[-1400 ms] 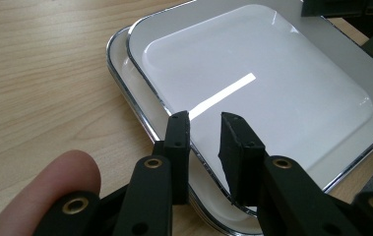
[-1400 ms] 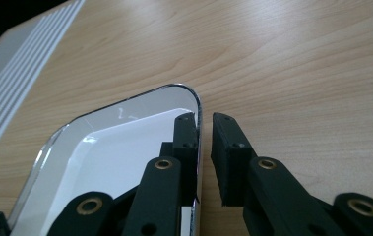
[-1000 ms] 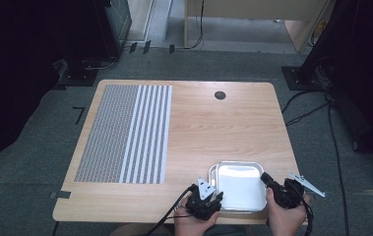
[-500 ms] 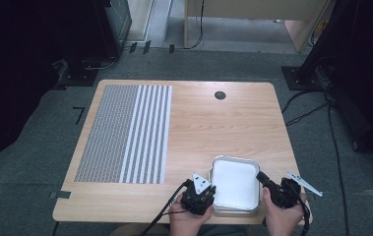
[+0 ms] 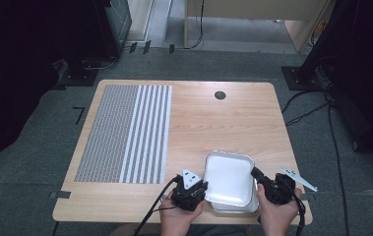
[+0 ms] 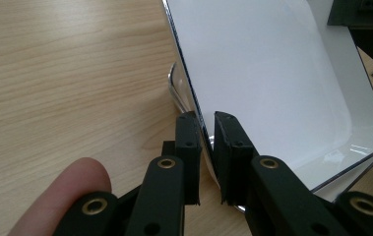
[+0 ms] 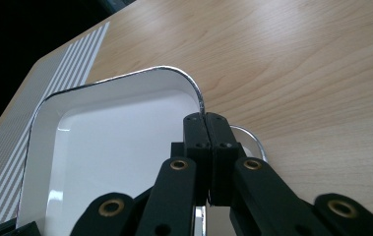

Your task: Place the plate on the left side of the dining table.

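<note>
Wood-grain tabletop (image 5: pixel 233 123) bears stacked white metal-rimmed trays at lower right of the high view. We keep left gripper (image 6: pixel 207 123) closing on, right gripper (image 7: pixel 206 123) clamped on, top tray (image 5: pixel 228 177)'s rim, lifting level.

Even overhead light falls on the pale wooden bench (image 5: pixel 233 123), while the room around it sinks into near black. The shallow white metal-rimmed tray (image 6: pixel 272 73) shows glare streaks near its corner. In the gripper views, the black tool jaws and a fingertip (image 6: pixel 61 196) look soft, close to the lens
</note>
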The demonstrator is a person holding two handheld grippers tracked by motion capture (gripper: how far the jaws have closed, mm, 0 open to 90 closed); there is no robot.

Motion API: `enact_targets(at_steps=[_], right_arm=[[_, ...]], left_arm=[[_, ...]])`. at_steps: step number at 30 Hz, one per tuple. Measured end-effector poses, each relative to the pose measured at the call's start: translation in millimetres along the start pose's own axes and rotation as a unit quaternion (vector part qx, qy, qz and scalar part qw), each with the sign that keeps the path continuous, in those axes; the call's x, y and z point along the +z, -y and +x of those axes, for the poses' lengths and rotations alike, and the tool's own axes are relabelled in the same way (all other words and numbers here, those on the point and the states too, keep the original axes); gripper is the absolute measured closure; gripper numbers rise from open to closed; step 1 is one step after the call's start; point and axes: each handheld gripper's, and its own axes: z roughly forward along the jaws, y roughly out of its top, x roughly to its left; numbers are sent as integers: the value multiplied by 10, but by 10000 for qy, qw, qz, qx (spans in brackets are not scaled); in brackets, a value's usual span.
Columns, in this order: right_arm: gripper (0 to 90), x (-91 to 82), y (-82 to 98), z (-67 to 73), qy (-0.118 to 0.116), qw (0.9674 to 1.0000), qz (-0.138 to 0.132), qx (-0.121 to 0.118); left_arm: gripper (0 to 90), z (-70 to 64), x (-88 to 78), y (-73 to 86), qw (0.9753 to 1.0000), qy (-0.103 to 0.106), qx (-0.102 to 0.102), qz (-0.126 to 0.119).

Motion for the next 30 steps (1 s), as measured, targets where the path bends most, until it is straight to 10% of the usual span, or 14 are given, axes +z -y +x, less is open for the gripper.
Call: enact_targets(at_steps=[30], right_arm=[[900,537,-95,739,-137,9986,198,-461]], left_arm=[[848,705,-338,-102,9981,-212,-462,-336]])
